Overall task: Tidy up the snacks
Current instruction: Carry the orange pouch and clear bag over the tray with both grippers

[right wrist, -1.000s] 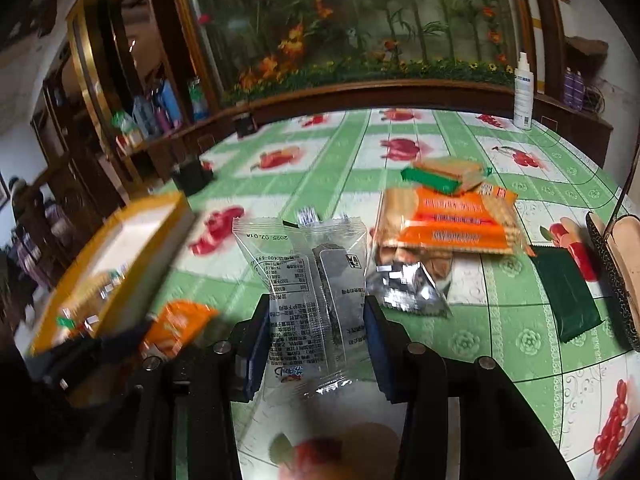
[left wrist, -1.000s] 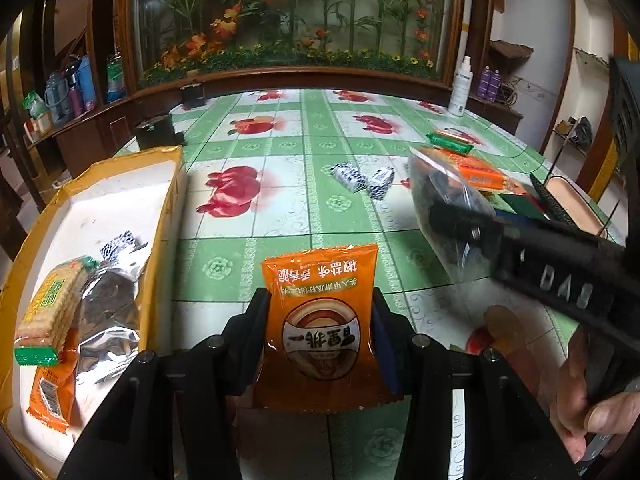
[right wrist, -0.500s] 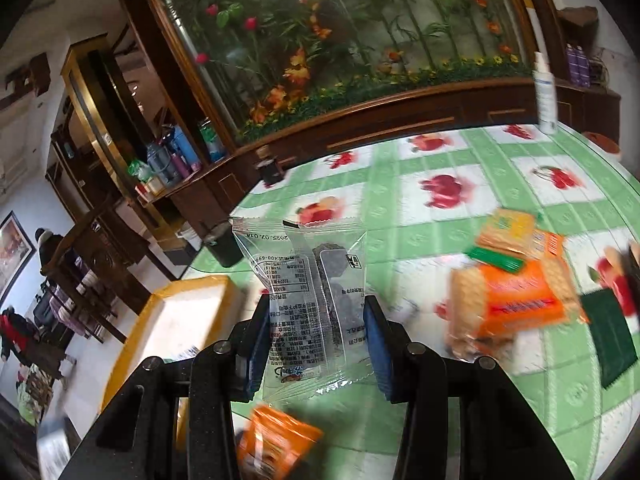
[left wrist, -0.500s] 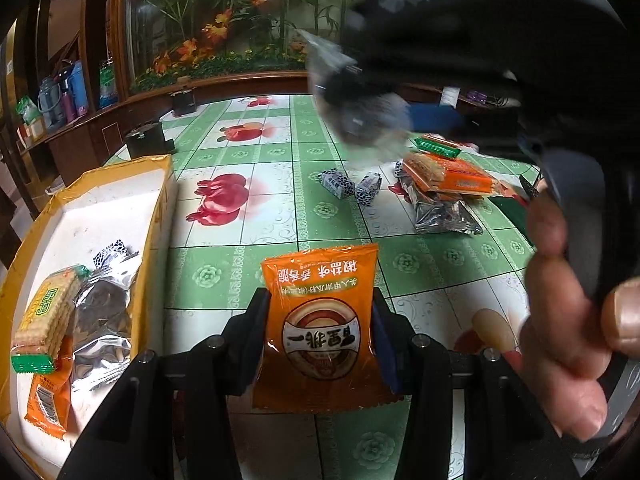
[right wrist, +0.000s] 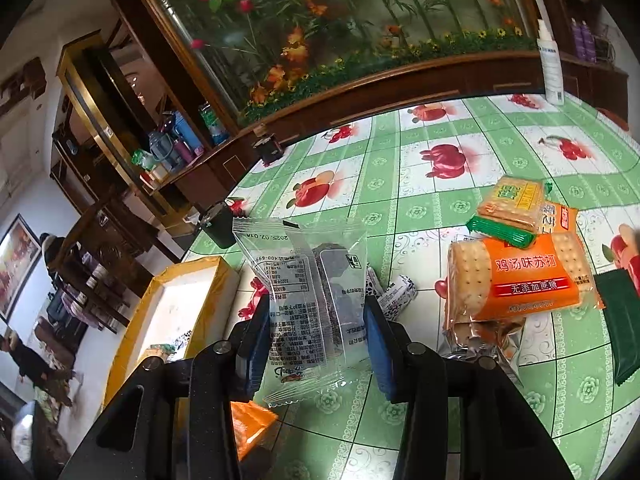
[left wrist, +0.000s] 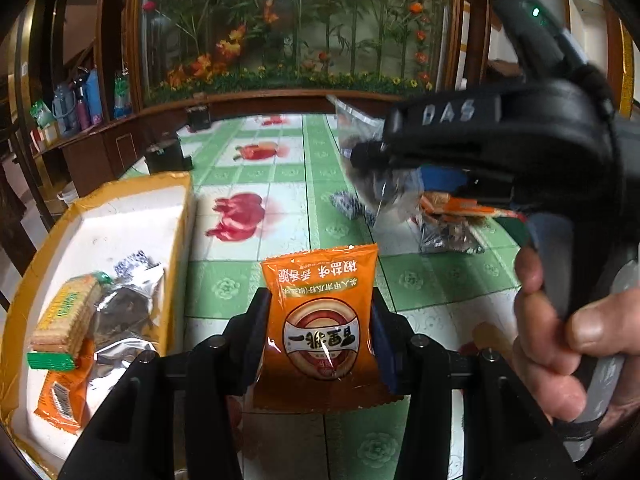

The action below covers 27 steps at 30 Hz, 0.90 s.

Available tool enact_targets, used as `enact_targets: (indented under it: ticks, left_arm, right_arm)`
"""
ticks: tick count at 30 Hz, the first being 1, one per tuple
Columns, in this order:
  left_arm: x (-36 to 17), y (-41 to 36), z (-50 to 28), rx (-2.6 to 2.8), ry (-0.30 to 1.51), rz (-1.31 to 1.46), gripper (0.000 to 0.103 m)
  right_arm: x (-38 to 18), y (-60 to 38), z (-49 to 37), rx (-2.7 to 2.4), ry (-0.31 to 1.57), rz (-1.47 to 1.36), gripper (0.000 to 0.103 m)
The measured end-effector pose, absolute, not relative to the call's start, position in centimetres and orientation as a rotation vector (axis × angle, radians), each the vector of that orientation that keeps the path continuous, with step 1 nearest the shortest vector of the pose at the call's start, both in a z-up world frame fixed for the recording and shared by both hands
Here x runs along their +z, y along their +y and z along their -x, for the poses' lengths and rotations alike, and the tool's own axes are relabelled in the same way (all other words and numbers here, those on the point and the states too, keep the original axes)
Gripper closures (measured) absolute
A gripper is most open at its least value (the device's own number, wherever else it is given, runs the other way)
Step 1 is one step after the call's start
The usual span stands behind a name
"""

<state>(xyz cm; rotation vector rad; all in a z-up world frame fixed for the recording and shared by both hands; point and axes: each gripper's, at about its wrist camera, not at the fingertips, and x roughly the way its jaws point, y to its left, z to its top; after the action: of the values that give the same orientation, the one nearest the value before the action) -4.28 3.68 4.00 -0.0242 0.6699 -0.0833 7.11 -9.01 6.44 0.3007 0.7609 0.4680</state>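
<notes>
Left gripper (left wrist: 320,322) pinches an orange packet (left wrist: 322,324) upright between its pads, above the tablecloth (left wrist: 288,236) and just right of the yellow box (left wrist: 180,216). Only the left view looks into that box: one green-ended cracker pack (left wrist: 64,320), one silvery foil bag (left wrist: 124,316), one orange pack (left wrist: 60,392), one small black-and-white candy (left wrist: 134,260), with bare white floor at the far end. It also shows the right hand (left wrist: 560,332) on its handle and that tool crossing in from the right, above the table. Right gripper (right wrist: 316,320) is clamped on a clear packet (right wrist: 308,296) with dark pieces inside, held in the air. Only the right view shows the loose pile well: one orange cracker pack (right wrist: 528,280), one green-ended cracker pack (right wrist: 508,208) lying on it, one foil bag (right wrist: 480,340) under it, one dark green packet (right wrist: 620,320) at the right edge, two black-and-white candies (right wrist: 396,296) beside the clear packet. Far half of the table is mostly bare cloth; a white bottle (right wrist: 550,64) stands at its far rim.
</notes>
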Motion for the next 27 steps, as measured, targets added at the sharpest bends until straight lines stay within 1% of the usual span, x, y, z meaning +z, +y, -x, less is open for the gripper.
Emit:
enact_targets:
  ticks: [7, 14, 21, 27]
  left_arm:
    - [6.2, 5.7, 5.7, -0.064, 0.66, 0.104, 0.057]
    - [9.9, 11.1, 7.9, 0.026, 0.592, 0.175, 0.057]
    - [9.5, 17.9, 9.0, 0.158, 0.611, 0.273, 0.056]
    - [9.1, 21.4, 9.2, 0.211, 0.664, 0.285, 0.056]
  right_arm:
    - [6.7, -8.1, -6.2, 0.524, 0.763, -0.299, 0.055]
    - [7.0, -5.4, -4.3, 0.649, 0.77, -0.282, 0.055]
    - [7.4, -1.5, -0.9, 0.795, 0.744, -0.188, 0.055]
    - [7.4, -0.3, 0.0, 0.838, 0.75, -0.165, 0.055]
